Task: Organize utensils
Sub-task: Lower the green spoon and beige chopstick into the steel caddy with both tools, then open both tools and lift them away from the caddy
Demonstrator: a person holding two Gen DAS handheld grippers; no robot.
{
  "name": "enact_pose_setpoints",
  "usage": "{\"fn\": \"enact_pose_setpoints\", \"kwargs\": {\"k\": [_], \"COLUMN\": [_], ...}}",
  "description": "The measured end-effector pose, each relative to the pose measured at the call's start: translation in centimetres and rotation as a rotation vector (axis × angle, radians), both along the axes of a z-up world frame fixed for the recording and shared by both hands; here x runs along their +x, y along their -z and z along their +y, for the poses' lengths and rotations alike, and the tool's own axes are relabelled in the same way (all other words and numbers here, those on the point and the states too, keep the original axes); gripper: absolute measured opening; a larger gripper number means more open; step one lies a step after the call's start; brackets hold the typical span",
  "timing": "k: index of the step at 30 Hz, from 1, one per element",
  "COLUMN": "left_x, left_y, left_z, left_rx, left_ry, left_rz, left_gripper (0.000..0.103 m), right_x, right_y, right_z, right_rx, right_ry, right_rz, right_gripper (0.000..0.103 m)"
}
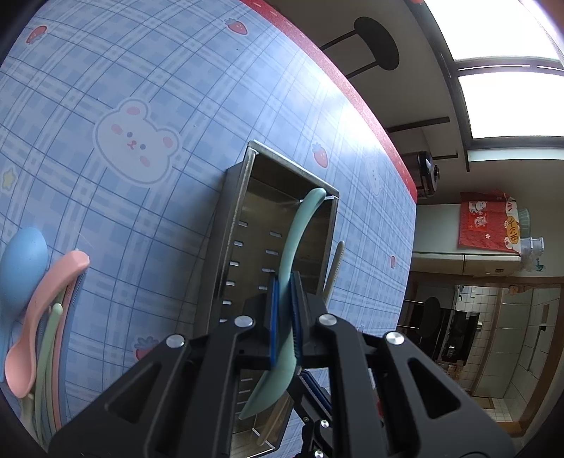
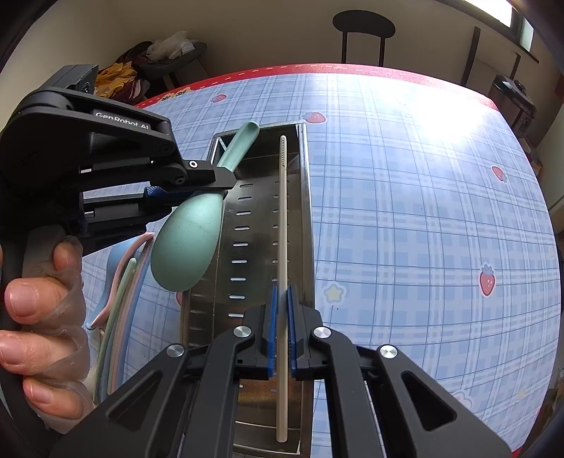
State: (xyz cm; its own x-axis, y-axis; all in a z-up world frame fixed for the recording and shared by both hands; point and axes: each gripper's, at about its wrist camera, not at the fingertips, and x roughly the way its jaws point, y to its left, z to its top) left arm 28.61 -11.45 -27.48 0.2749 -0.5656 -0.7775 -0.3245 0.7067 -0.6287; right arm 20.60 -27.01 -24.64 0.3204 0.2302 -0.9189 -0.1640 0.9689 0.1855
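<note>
My left gripper [image 1: 283, 278] is shut on a teal spoon [image 1: 296, 239] and holds it over the open metal utensil box [image 1: 243, 197]. In the right wrist view the left gripper [image 2: 225, 179] grips the teal spoon [image 2: 190, 243] by its neck above the box [image 2: 306, 197], bowl toward me. My right gripper [image 2: 281, 292] is shut on a cream chopstick [image 2: 282, 211] that lies lengthwise over the box. The chopstick's tip [image 1: 336, 260] shows beside the box in the left wrist view.
A blue spoon [image 1: 21, 267], a pink spoon [image 1: 31, 334] and pale green and pink chopsticks [image 1: 49, 345] lie in a heap on the blue plaid tablecloth [image 1: 141, 88] left of the box; the heap also shows in the right wrist view [image 2: 120, 292]. A chair [image 2: 363, 28] stands beyond the table's far edge.
</note>
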Motion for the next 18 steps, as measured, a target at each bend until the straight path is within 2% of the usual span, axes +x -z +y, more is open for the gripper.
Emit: {"fn": "enact_pose_setpoints", "kwargs": {"k": [4,10,18], "left_x": [0.3,0.7,-1.0], "left_y": [-0.3,-2.5,-6.2], "left_z": [0.1,1.4,3.6], "left_rx": [0.036,0.101,0.259], "left_ry": [0.016,0.037,0.096], "left_rz": [-0.034,-0.093,-0.188], "left_gripper": [0.012,0.015,0.025], "right_x": [0.2,-0.1,-1.5], "right_y": [0.4,-0.5,-2.9], "right_z": [-0.1,0.1,0.3], "right_rx": [0.006,-0.012,-0.02], "right_ry": [0.018,0.029,0.041], "right_rz": [0.012,-0.007,-0.046], "right_gripper": [0.006,0.006,0.007]}}
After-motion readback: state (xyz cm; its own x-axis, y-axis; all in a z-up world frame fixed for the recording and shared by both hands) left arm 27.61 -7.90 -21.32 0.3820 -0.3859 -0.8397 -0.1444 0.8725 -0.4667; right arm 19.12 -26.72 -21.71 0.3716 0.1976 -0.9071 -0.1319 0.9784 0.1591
